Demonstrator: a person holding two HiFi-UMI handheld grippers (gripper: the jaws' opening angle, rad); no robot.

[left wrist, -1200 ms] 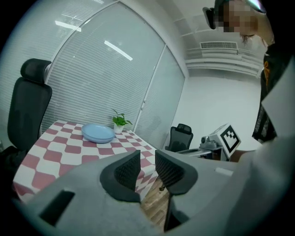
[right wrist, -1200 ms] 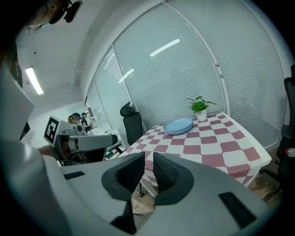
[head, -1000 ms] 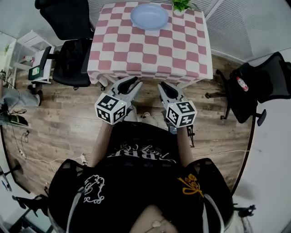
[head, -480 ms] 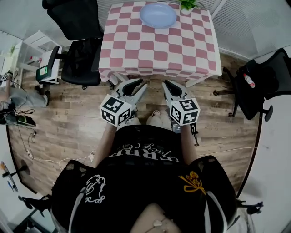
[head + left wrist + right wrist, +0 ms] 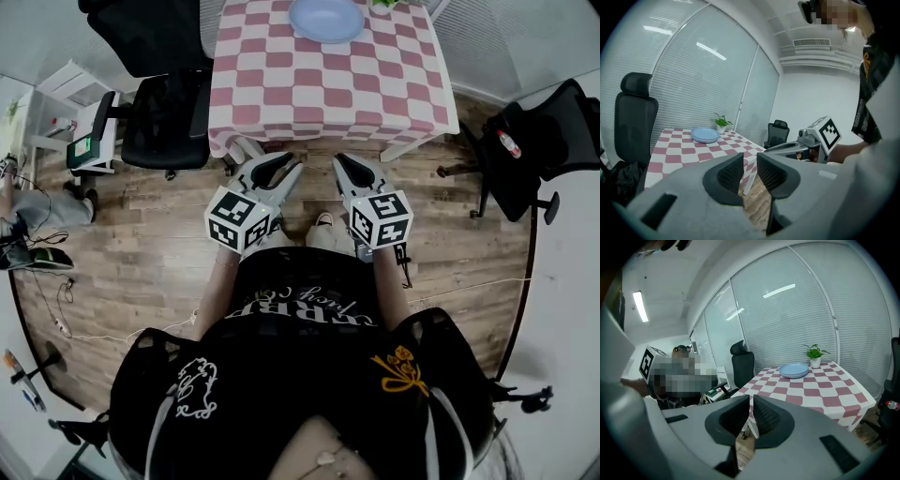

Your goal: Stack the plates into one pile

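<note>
At far end of table [image 5: 328, 89], plates [image 5: 326, 19] appear stacked, nothing left; left gripper [image 5: 286, 165] slightly parted, right gripper [image 5: 342, 161] just closed together, both empty.

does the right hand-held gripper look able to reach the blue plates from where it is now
Probably not yet: the right hand-held gripper hangs over the wood floor short of the table, and the blue plates sit at its far end. Nothing blocks the way; stepping closer should do.
</note>
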